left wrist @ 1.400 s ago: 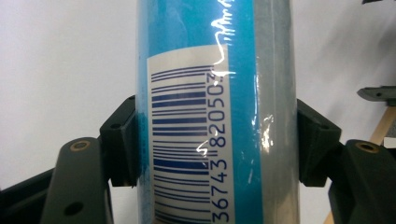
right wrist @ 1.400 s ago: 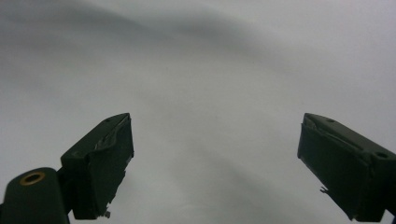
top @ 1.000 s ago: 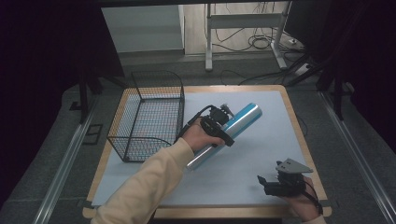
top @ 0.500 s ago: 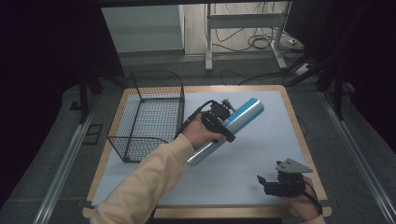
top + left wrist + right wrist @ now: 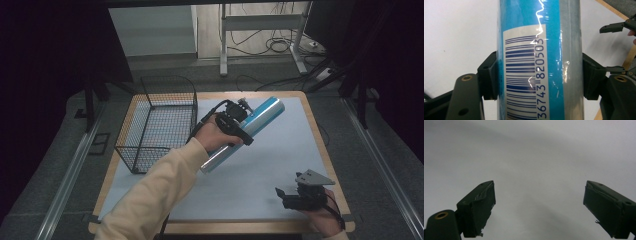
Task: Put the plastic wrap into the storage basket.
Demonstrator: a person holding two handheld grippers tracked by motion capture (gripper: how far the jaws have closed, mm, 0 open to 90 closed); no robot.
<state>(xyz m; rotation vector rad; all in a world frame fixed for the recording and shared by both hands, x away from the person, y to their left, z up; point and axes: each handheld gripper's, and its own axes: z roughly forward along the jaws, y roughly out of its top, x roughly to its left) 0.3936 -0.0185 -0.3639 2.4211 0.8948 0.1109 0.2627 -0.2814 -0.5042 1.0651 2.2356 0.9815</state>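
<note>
A long blue and silver roll (image 5: 260, 116) wrapped in shiny film lies slanted over the middle of the white table mat, lifted at its far end. My left gripper (image 5: 235, 120) is shut on its middle. In the left gripper view the roll (image 5: 539, 60) with its barcode label stands between the two black jaws, both pressed against its sides. My right gripper (image 5: 287, 196) rests near the table's front right corner, held by a hand. In the right gripper view that gripper (image 5: 539, 207) is open over bare white mat with nothing between its fingers.
A black wire basket (image 5: 160, 117) stands on the left part of the table, just left of the roll. The wooden table edge (image 5: 325, 150) runs along the right. Desk legs and cables sit on the floor beyond the far edge.
The left gripper has carried the roll slightly up and away from the person, with its far end lifting. The right gripper has stayed in place.
</note>
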